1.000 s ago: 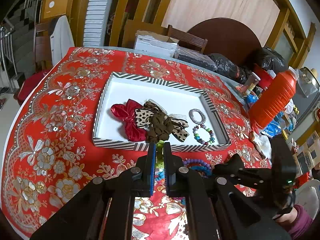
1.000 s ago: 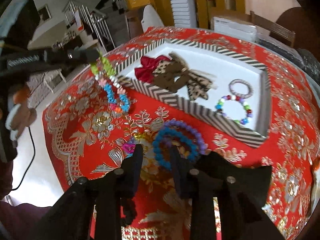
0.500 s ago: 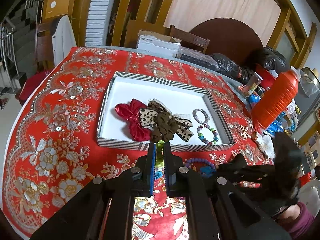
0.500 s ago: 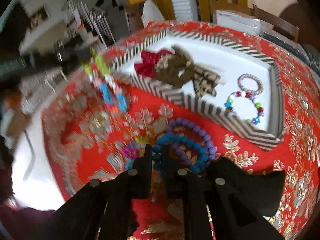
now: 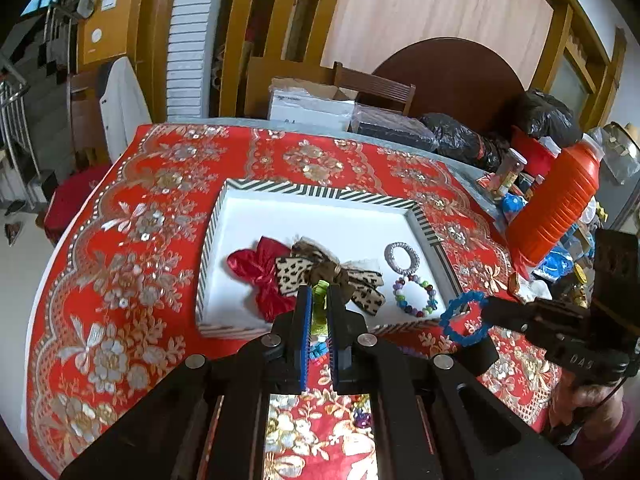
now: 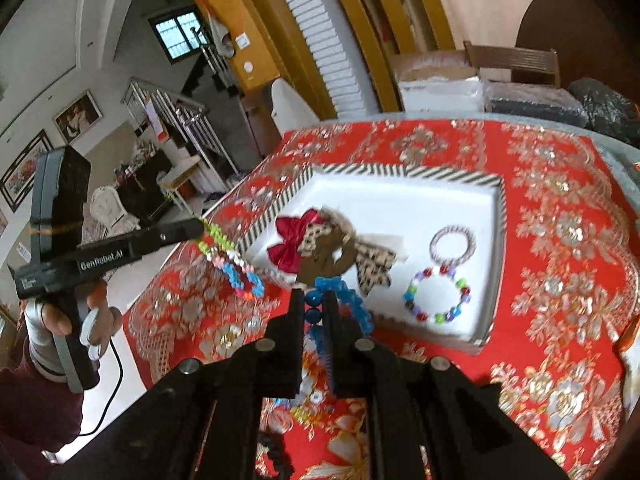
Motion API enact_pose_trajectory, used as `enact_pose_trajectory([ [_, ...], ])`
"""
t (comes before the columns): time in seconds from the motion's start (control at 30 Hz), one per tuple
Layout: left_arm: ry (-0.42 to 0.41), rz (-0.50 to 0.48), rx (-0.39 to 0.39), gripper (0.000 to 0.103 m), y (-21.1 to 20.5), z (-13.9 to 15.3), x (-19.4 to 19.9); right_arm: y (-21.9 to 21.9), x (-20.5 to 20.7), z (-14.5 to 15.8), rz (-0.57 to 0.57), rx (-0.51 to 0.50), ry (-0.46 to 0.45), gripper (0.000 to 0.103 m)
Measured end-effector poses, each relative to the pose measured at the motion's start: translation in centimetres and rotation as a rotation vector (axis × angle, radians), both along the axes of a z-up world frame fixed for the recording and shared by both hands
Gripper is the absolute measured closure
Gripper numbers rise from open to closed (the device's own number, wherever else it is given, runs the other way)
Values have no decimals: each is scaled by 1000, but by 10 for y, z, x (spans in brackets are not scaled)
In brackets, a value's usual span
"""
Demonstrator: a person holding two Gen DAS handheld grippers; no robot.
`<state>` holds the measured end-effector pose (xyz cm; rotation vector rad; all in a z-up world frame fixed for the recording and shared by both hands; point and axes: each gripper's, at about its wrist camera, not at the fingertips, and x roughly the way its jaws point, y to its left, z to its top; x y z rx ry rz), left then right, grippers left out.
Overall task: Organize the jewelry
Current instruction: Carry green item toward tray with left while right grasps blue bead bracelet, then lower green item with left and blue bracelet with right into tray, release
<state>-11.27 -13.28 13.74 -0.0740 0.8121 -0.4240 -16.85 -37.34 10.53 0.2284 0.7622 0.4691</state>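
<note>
Blue beaded bracelet (image 6: 340,304) is pinched in the closed right gripper (image 6: 314,300) above the striped tray (image 6: 492,264), multicoloured bead strand (image 6: 232,264) clamped in the left gripper (image 5: 319,300); either could be snagged on the rim or dropped onto the tabletop (image 6: 560,240)

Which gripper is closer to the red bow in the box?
Left. The left gripper hangs just by the red bow, holding a green-ended bracelet. The right gripper holds a blue bracelet past the box's far corner.
</note>
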Motion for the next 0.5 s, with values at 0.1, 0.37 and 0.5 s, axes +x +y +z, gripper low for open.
enact_pose_trajectory([
  [0.1, -7, -8, 16, 103, -7, 2, 7, -7, 7, 6, -28, 6, -11, 94],
  [0.37, -22, -14, 57, 103, -21, 4, 29, -17, 28, 13, -72, 9, -13, 94],
  [0.5, -27, -17, 82, 103, -28, 3, 42, -20, 42, 12, -86, 6, -4, 94],
])
